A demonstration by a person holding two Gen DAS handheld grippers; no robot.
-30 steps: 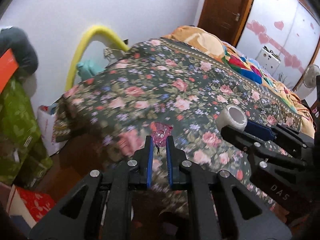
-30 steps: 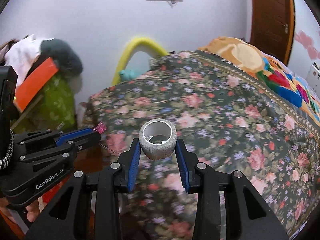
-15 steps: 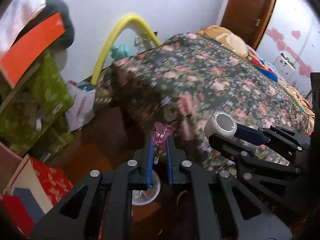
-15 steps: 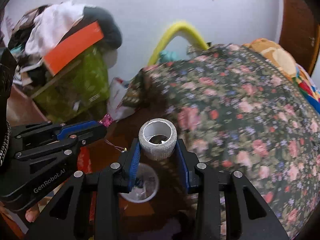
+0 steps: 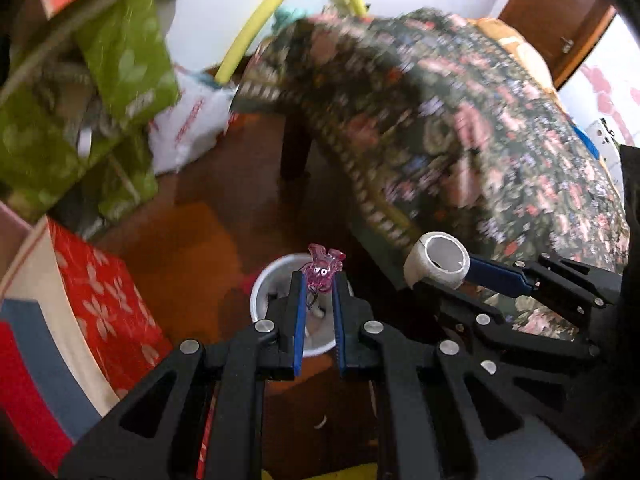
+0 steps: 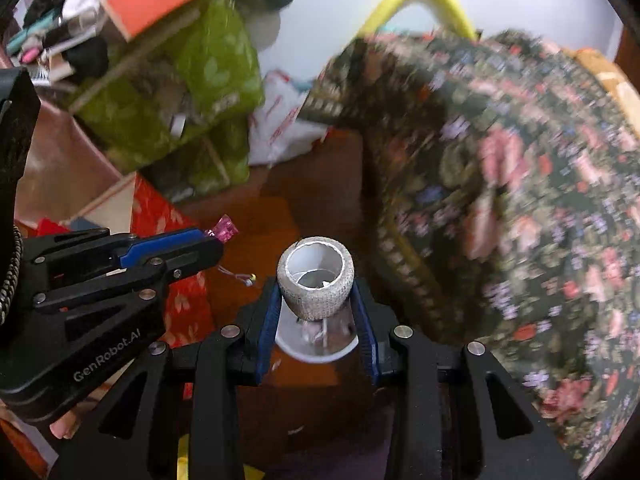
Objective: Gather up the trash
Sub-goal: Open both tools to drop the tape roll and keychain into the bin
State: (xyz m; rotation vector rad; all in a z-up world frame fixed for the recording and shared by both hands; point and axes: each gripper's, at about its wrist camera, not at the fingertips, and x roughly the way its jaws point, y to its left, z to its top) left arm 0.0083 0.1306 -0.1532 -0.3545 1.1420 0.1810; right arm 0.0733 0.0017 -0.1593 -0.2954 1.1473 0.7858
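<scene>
The bed under its dark floral quilted cover (image 5: 460, 120) fills the right of the room, its edge hanging just beside the patch of brown wooden floor (image 5: 192, 248) where everything is happening. To the left, a heap of green leaf-print bags (image 6: 192, 92) and a red flower-patterned box (image 5: 100, 304) crowd in.

On the floor between them stands a small round white bin (image 5: 262, 300), open-topped, with what looks like pale scraps already inside. Both tools hang above it. The right gripper (image 6: 316, 300) is clamped on a short grey-white textured tape roll with a white core (image 6: 316, 284), held by its sides directly over the bin's mouth. The left gripper (image 5: 318, 292) pinches a small translucent pink plastic trinket with cartoon eyes (image 5: 322, 268), which has a thin thread with a tiny bead (image 6: 240, 276) dangling below it.

From where I stand, the risk is crowding: the bin is narrow, and two claws side by side over it leave little margin. I'd judge the tape roll might strike the rim and bounce off under the bed. The trinket is light, and its thread could snag on the blue pads (image 5: 298, 320) so that it swings rather than drops. The blurred surroundings suggest fast movement, and letting go mid-swing could send either piece wide.
</scene>
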